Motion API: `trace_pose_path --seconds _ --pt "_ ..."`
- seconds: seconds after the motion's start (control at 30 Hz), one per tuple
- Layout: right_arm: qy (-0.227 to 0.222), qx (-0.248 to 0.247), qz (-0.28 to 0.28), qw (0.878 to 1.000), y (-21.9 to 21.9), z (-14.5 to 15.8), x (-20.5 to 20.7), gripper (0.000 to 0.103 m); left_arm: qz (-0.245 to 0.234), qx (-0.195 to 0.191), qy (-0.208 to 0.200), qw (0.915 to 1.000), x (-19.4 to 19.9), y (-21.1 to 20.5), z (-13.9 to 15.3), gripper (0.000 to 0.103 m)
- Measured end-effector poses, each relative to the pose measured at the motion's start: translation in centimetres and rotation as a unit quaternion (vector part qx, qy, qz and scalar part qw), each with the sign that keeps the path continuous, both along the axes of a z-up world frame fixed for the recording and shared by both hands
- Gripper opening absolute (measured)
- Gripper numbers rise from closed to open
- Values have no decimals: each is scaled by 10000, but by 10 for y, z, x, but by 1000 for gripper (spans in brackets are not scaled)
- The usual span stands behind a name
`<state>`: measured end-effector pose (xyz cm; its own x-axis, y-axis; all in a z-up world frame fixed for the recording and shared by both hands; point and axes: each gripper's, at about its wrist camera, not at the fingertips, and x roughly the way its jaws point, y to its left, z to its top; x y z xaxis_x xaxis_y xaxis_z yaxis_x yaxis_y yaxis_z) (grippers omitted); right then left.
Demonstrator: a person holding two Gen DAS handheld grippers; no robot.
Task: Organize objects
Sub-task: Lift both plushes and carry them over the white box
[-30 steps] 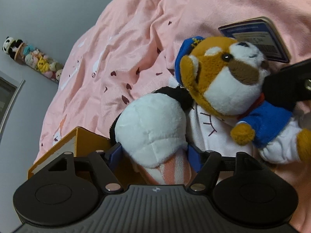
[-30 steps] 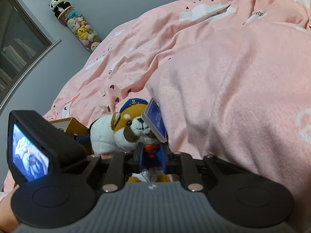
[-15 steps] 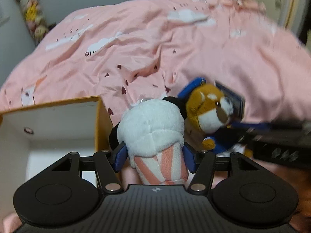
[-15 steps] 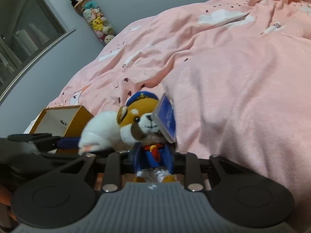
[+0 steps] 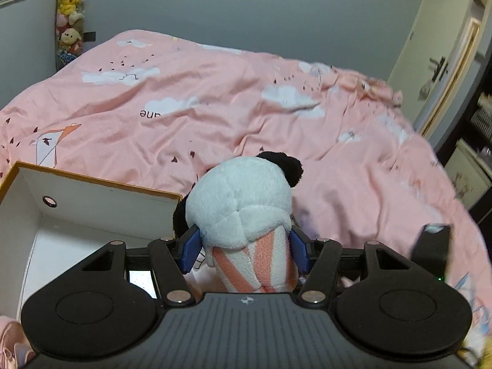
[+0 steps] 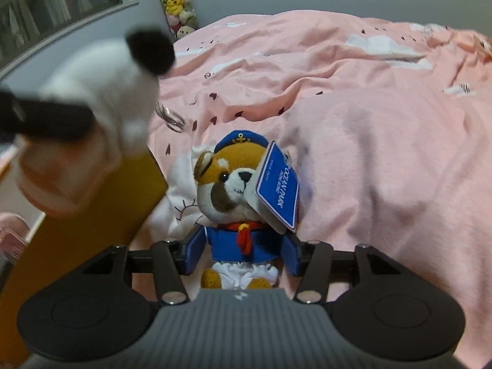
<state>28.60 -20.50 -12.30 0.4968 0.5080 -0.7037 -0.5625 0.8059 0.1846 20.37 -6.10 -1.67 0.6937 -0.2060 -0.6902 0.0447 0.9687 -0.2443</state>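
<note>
My left gripper (image 5: 244,249) is shut on a white panda plush (image 5: 243,203) with black ears and a pink-striped bottom, held in the air at the right edge of an open orange box (image 5: 92,209) with white inside walls. The right wrist view shows the same panda (image 6: 101,92), blurred, above the box's orange side (image 6: 92,233). A sailor plush (image 6: 227,184) in a blue cap and jacket, with a blue tag (image 6: 278,193), lies on the pink duvet. My right gripper (image 6: 243,255) has its jaws opening, one at each side of the plush's body.
The pink duvet (image 5: 276,123) covers the whole bed in folds. A white cloth (image 6: 181,203) lies under the sailor plush, next to the box. A column of small plush toys (image 5: 69,15) hangs on the grey wall. A door (image 5: 442,61) stands at the right.
The left gripper lifted the panda plush off the bed and rolled upright beside the box. The right gripper's jaws spread apart around the sailor plush, which now lies on the duvet.
</note>
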Motion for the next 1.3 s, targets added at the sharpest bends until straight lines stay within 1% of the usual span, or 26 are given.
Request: trace_pose_path --seconds 0.1,0.13,0.17,0.23,0.3,0.33,0.37,0.4,0.47,0.6,0.63,0.7,0.87,0.97,1.13,1.23,1.3 --pt "-66 -162 2 9998 8 -5 1 59 60 -192 -52 9998 -7 6 7 68" --pt "-77 -202 9 9998 10 -7 1 64 81 -225 -74 9997 -9 8 8 68" --pt "-84 -241 35 9997 13 -8 2 71 104 -244 -101 9996 -12 10 10 68" --pt "-119 -427 69 9990 21 -14 1 74 155 -267 -143 9994 -18 15 11 68" --pt "-219 -740 33 9970 28 -20 -1 68 208 -334 -129 9991 -23 21 12 68" --pt "-278 -876 8 9958 31 -22 -2 60 227 -369 -126 9990 -24 24 12 68" --pt "-355 -981 -56 9945 31 -23 -3 49 252 -393 -130 9988 -27 27 12 68" --pt "-393 -1039 -132 9937 30 -23 -3 48 280 -400 -148 9987 -30 31 13 68" --pt "-324 -893 -227 9952 23 -20 -4 43 326 -399 -212 9984 -36 39 16 68" --pt "-384 -746 -403 9957 17 -6 -16 40 388 -405 -261 9981 -46 54 20 68" --pt "-374 -644 -430 9963 15 -1 -21 40 402 -402 -260 9980 -47 58 21 68" --pt "-400 -402 -456 9973 11 14 -31 40 442 -404 -259 9979 -50 66 21 68" --pt "-676 85 -382 9969 13 61 -64 40 462 -388 -260 9978 -54 84 24 68" --pt "-681 358 -272 9967 20 86 -79 40 485 -401 -276 9976 -56 97 27 68" --pt "-466 755 11 9961 46 117 -91 40 439 -303 -342 9980 -59 113 34 68" --pt "-145 959 146 9952 65 124 -91 40 423 -201 -327 9984 -59 123 35 69" --pt "14 956 168 9953 81 125 -90 40 461 -169 -281 9984 -57 129 33 69"
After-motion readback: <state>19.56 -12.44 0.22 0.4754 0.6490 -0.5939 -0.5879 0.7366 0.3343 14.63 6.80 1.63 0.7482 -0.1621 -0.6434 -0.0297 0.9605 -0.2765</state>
